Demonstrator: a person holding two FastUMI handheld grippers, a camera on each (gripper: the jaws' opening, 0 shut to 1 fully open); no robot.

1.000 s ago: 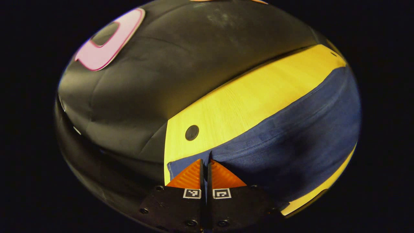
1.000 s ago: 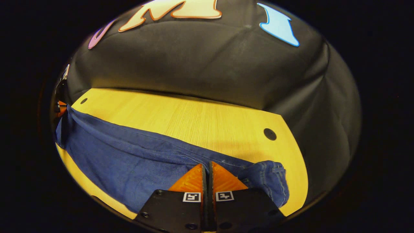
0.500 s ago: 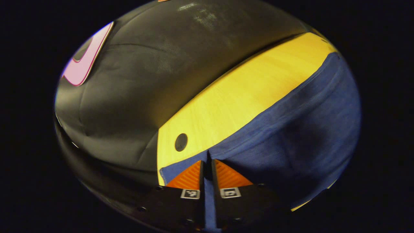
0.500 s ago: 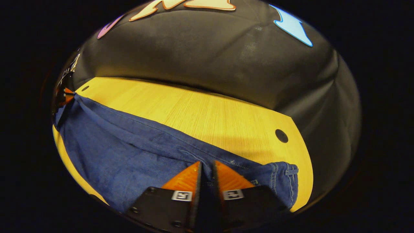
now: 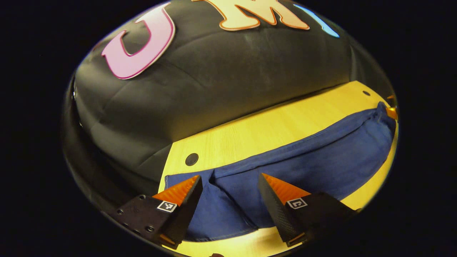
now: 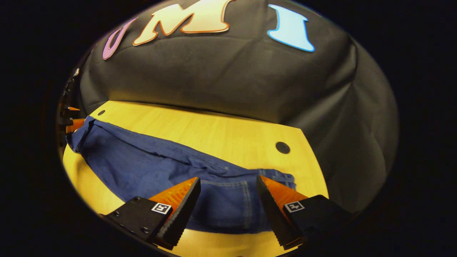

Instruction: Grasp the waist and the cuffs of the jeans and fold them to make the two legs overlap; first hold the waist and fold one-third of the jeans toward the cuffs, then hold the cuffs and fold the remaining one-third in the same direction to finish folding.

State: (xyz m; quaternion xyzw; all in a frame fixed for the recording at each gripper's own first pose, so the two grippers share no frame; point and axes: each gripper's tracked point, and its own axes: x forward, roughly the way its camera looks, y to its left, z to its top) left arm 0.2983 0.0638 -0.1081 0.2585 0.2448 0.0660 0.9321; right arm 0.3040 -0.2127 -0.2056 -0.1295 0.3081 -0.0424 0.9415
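Note:
The blue jeans (image 5: 303, 164) lie stretched out on the yellow wooden table (image 5: 271, 128), folded lengthwise with one leg over the other. In the left gripper view my left gripper (image 5: 230, 178) stands open just above the cuff end, with cloth under the gap and its fingers off the fabric. In the right gripper view the jeans (image 6: 150, 167) run to the far left, and my right gripper (image 6: 228, 180) stands open over the waist end with its seams and pocket (image 6: 232, 203). The other gripper's fingers (image 6: 73, 123) show at the far cuff end.
The black cloth wall (image 6: 228, 78) rises right behind the table's far edge. Round dark holes mark the table corners (image 5: 191, 159) (image 6: 282, 147). A strip of bare wood (image 6: 221, 246) runs along the near side of the jeans.
Both grippers were shut on the jeans a second ago and have let go and opened wide. The jeans have dropped flat onto the table, and both grippers have drawn back a little.

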